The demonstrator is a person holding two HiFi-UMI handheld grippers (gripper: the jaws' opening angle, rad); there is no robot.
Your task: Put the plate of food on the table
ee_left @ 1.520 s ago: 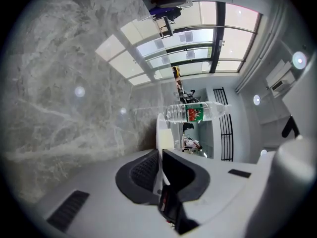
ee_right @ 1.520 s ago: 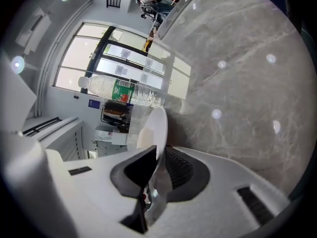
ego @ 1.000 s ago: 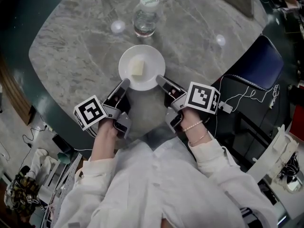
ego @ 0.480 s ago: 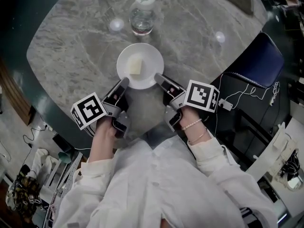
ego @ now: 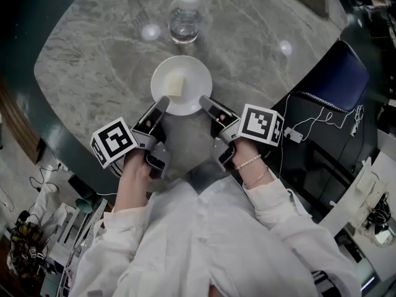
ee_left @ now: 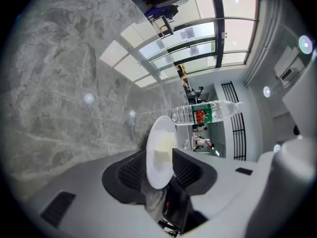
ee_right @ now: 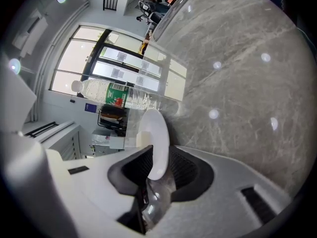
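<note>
I see the white plate [ego: 195, 78] sitting flat on the grey marble table [ego: 93, 54], near the edge closest to me, with a pale block of food [ego: 176, 84] on it (I can't tell what kind). My left gripper [ego: 162, 102] has just been opening its jaws; they stand spread, with the plate's near-left rim between them but no longer squeezed. My right gripper [ego: 205, 101] pinches the near-right rim between its jaws. A water bottle [ego: 185, 17] stands upright just beyond the plate, apart from it, and a dark blue chair [ego: 337, 85] sits off the table's right side
</note>
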